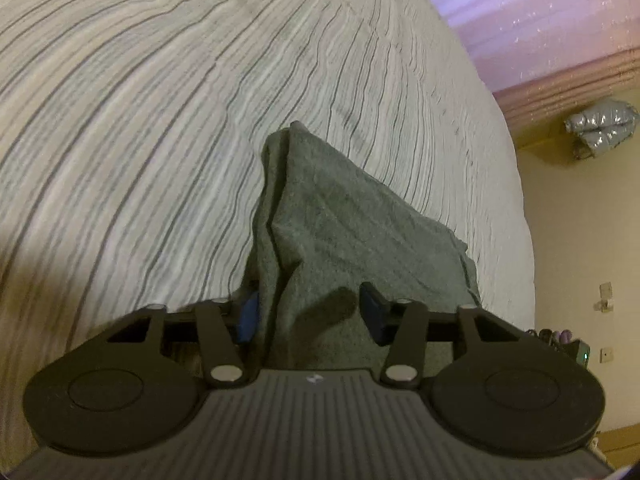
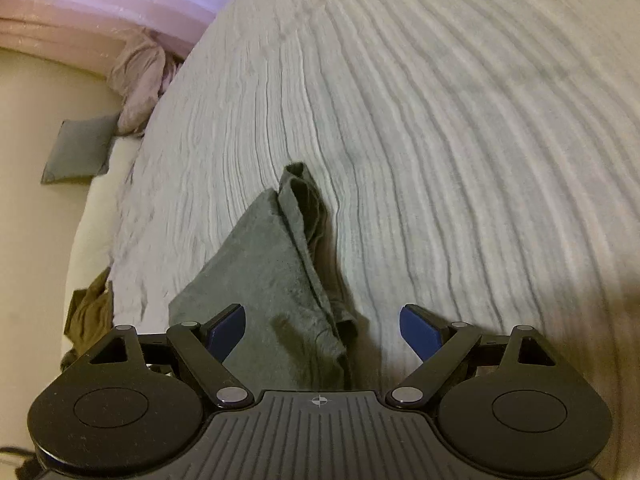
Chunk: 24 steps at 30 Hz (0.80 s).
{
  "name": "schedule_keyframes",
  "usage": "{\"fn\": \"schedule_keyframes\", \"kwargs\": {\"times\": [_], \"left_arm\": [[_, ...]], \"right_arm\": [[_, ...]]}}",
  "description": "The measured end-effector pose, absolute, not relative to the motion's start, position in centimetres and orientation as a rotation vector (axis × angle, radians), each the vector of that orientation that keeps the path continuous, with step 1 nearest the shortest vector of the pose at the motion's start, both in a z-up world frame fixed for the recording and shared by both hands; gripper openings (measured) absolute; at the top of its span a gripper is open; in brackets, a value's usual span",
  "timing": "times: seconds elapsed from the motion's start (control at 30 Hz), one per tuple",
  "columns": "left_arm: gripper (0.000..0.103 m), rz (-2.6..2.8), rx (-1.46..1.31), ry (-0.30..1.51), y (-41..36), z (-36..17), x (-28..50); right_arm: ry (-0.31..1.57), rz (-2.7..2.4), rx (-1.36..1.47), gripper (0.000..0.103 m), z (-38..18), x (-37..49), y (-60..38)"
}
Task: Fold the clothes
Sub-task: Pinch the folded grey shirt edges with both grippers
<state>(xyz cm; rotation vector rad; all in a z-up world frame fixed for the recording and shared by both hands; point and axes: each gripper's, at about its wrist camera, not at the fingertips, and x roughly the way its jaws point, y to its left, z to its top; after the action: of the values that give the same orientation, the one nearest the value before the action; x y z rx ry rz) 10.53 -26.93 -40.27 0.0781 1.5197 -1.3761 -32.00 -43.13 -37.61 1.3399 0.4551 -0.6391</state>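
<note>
A grey-green folded garment (image 1: 340, 232) lies on the striped bedspread (image 1: 160, 120). In the left wrist view my left gripper (image 1: 310, 312) is open, its blue-padded fingers either side of the garment's near edge, with cloth lying between them. In the right wrist view the same garment (image 2: 272, 280) lies folded with a narrow ridge toward the far end. My right gripper (image 2: 322, 330) is open wide, with the garment's near corner between its fingers and the bedspread (image 2: 440, 140) under its right finger.
Pink curtains (image 1: 540, 20) hang beyond the bed. A silver puffy item (image 1: 600, 124) lies on the floor at right. In the right wrist view a grey cushion (image 2: 78, 148), a pink bundle (image 2: 140, 76) and a brown garment (image 2: 90, 312) lie at the bed's left edge.
</note>
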Motion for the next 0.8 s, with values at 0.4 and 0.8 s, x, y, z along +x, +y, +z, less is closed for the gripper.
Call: {"fn": "schedule_keyframes", "kwargs": {"times": [0.4,0.8], "left_arm": [[0.025,-1.405,0.05,1.589,-28.5,-41.1,10.5],[0.004,-1.51,0.106,1.505,-30.1,-34.5,9.1]], "right_arm": [[0.484,-0.431,1.394,0.034,-40.4,-29.0,-45.8],[0.406,-0.574,1.305,0.012,-34.9,-29.6,-41.5]]}}
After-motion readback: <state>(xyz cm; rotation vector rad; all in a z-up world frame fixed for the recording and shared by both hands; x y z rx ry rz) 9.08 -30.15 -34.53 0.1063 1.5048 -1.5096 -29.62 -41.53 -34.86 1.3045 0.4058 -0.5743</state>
